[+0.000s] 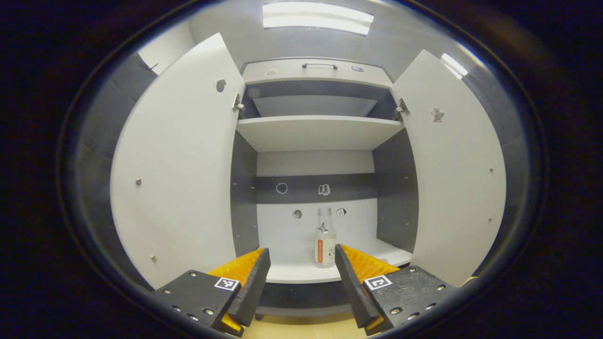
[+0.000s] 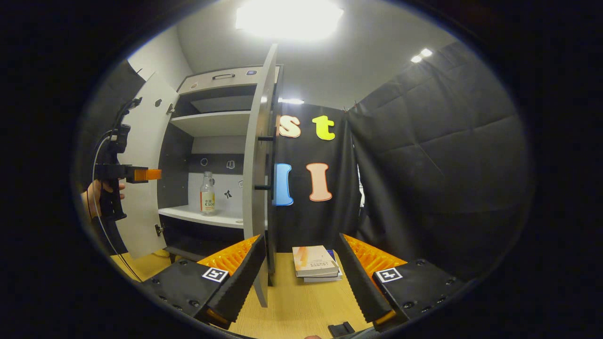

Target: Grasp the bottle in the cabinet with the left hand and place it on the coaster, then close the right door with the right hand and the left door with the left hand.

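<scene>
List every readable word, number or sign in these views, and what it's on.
Nothing reads clearly.
Bottle label: too blurred to read.
Stickers behind the bottle: too small.
Top book cover: blurred.
Square markers on left tool: coded patterns, no words.

Left claw (image 1: 301,273): two wedge-shaped fingers with ribbed inner faces, each on a dark block studded with small screws and bearing a square black-and-white marker tag. Right claw (image 2: 299,263): same build, with saw-toothed finger edges. Seen from the right gripper view, the left claw's dark pistol-style handle trails a thin cable.
</scene>
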A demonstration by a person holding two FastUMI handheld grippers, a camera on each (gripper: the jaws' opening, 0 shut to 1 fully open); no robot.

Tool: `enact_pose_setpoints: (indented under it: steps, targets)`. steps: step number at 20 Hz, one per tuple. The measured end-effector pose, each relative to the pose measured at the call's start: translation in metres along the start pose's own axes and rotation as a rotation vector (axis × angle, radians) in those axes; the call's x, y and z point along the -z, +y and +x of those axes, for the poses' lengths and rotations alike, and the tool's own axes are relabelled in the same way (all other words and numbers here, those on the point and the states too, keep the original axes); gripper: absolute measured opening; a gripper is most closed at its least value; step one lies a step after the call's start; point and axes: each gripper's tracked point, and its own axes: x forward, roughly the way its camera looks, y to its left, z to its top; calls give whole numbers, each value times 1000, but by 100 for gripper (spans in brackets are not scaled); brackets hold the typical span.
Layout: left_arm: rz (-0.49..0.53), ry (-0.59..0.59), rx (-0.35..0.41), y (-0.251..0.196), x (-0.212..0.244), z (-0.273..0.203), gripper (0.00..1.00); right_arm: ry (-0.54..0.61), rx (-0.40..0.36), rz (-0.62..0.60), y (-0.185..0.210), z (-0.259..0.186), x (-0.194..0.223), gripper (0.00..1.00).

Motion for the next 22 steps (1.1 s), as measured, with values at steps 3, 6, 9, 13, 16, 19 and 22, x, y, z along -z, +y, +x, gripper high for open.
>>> enact_pose_setpoints:
  steps: [3,6,9,13,16,19,22]
  targets:
    - [-20,-6,23,-1,3,38,81,18,11,-35,6,7,5,97]
    - [-28,-4,42,0,6,72,80,26,36,-57,11,10,7,98]
    - [-45,-6,58,0,8,105,81,38,71,-61,13,13,9,97]
    - [-56,-17,102,-10,9,143,80,51,119,-71,12,16,13,97]
    - [-67,-6,145,-23,16,176,81,69,165,-69,10,20,17,98]
    - [-98,27,175,-32,32,203,80,92,208,-71,5,17,27,96]
    - [-132,44,195,-37,41,221,80,116,237,-66,3,16,34,97]
